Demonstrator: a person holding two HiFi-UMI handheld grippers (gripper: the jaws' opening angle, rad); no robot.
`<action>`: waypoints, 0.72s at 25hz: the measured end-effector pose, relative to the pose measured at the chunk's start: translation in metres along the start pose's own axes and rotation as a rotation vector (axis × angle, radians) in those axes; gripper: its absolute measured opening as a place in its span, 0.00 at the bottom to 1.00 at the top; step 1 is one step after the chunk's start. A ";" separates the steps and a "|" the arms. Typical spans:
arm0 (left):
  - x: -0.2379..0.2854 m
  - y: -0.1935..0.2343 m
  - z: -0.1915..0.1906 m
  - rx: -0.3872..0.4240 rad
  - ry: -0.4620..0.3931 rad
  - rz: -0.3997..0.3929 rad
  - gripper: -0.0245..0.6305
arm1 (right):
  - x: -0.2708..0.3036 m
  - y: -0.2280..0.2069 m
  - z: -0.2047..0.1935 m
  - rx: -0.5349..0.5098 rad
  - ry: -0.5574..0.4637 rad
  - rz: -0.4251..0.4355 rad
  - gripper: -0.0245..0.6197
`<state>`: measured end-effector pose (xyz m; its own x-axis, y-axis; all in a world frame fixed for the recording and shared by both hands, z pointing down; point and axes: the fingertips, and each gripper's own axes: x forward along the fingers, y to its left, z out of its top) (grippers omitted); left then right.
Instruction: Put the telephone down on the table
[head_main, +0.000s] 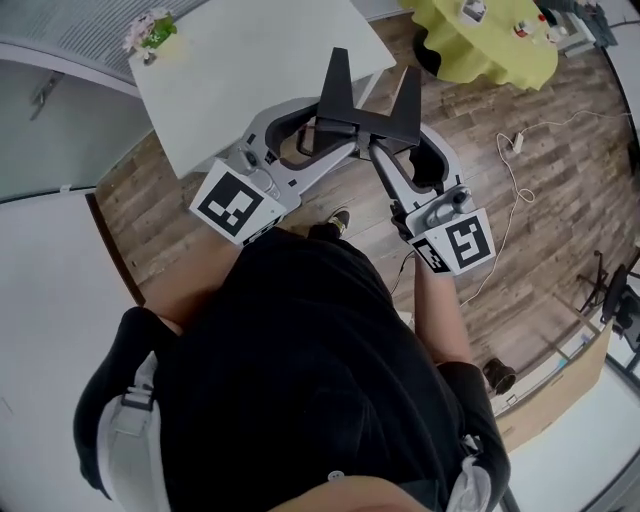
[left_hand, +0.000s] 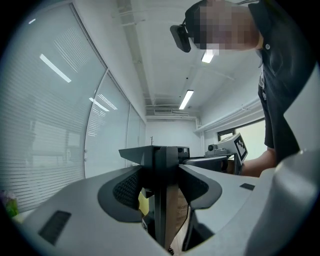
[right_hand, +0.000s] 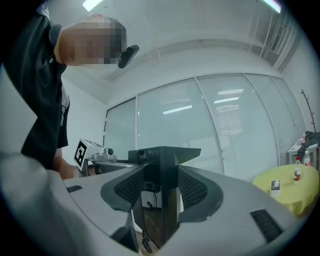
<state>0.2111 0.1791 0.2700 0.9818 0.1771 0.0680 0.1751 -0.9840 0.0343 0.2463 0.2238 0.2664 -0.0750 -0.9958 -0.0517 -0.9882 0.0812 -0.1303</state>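
The person's black-shirted torso (head_main: 300, 360) fills the foreground of the head view, with both forearms reaching forward. Ahead of it ride 2 marker cubes, 1 on the left (head_main: 232, 203) and 1 on the right (head_main: 460, 243). There are 2 grippers: the left gripper (left_hand: 162, 187) and the right gripper (right_hand: 161, 187) point level and angle inward toward each other in a V. Between them is 1 telephone (head_main: 352, 122), black, with 2 prongs standing up. Each gripper's fingers stand wide, and their ribbed pads press on the telephone's dark body from both sides, so the 2 grippers carry it together. It hangs in the air over the wood floor (head_main: 540, 230), at the near corner of the 1 white tabletop (head_main: 260, 60), not resting on it. 1 white cable (head_main: 515, 190) trails across the floor. At the tabletop's far corner sits 1 flower pot (head_main: 150, 35). Furthest off is 1 yellow table (head_main: 490, 50) bearing a few small items.
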 end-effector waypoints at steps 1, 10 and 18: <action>0.005 0.000 -0.002 -0.002 0.006 0.019 0.39 | 0.000 -0.006 -0.001 0.003 0.003 0.021 0.39; 0.021 0.012 -0.015 -0.006 0.065 0.146 0.39 | 0.013 -0.033 -0.009 0.037 0.015 0.163 0.39; 0.002 0.065 -0.032 -0.029 0.039 0.253 0.39 | 0.073 -0.034 -0.030 0.041 0.053 0.268 0.39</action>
<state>0.2225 0.1165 0.3040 0.9906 -0.0730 0.1159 -0.0781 -0.9961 0.0399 0.2699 0.1467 0.2968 -0.3414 -0.9391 -0.0380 -0.9258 0.3430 -0.1591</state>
